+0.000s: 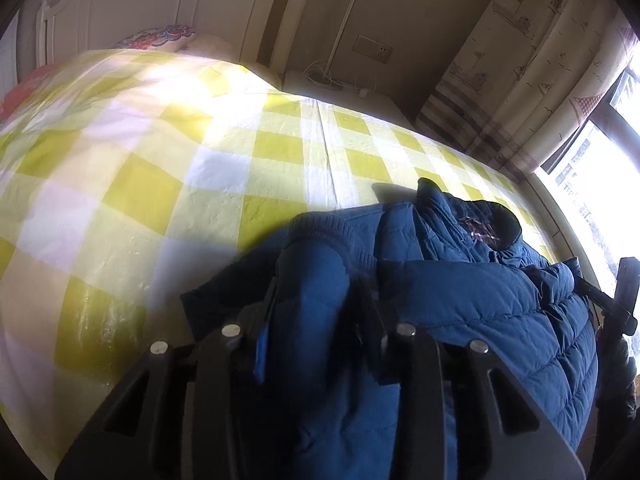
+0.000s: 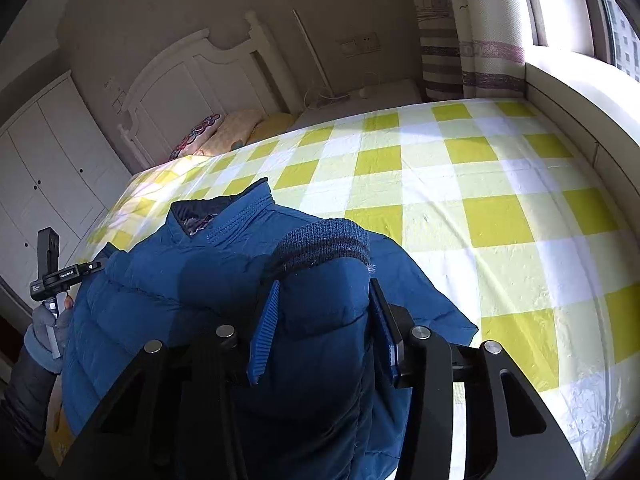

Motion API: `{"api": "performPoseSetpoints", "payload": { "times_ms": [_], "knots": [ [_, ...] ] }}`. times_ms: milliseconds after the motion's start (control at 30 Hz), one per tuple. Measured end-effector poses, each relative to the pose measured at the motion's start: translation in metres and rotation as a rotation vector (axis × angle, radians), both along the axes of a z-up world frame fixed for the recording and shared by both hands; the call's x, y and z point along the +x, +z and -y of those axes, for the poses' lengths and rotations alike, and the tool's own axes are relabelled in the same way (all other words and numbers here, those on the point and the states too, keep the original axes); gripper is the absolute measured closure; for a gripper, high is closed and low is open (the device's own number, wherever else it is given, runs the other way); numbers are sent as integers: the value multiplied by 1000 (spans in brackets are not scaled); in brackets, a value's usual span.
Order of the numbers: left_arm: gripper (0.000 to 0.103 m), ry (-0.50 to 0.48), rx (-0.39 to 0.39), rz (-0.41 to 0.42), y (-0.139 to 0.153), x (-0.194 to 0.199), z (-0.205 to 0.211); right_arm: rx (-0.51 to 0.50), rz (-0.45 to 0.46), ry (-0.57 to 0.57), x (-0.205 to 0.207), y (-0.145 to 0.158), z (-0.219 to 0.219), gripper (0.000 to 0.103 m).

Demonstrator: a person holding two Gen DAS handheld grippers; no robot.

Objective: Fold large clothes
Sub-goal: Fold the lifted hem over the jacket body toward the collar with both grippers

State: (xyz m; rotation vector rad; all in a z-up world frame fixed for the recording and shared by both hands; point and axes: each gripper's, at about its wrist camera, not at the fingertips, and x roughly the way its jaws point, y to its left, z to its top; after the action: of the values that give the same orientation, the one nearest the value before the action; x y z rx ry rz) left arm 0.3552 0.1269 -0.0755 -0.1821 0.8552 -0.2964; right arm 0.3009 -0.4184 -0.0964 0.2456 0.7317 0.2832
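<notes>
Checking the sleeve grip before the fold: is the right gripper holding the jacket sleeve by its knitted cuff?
No, the right gripper pinches the quilted blue sleeve just below the knitted cuff.

Blue quilted jacket (image 2: 168, 292) with darker navy ribbed cuff (image 2: 324, 242) and dark collar lining. Bedsheet (image 2: 500, 216) checked yellow, pale yellow and white. Headboard (image 2: 192, 80) white; curtain (image 2: 472, 40) cream with grey and mauve stripes; pillow (image 2: 196, 136) with pink-red swirl print.

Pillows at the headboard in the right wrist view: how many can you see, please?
3, side by side against the headboard: a floral pillow, a pale checked pillow, and a yellow pillow. More may be hidden behind.
</notes>
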Motion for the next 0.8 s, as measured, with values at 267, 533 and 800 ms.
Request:
{"api": "performPoseSetpoints", "payload": {
  "times_ms": [267, 533, 800],
  "knots": [
    [89, 6, -111, 263, 110, -59, -6, -77, 233, -55, -56, 112, -14, 80],
    [87, 143, 24, 160, 106, 25, 25, -106, 98, -210, 24, 108, -13, 80],
    [85, 196, 104, 3, 0, 61, 34, 15, -115, -282, 60, -14, 5, 80]
  ]
}}
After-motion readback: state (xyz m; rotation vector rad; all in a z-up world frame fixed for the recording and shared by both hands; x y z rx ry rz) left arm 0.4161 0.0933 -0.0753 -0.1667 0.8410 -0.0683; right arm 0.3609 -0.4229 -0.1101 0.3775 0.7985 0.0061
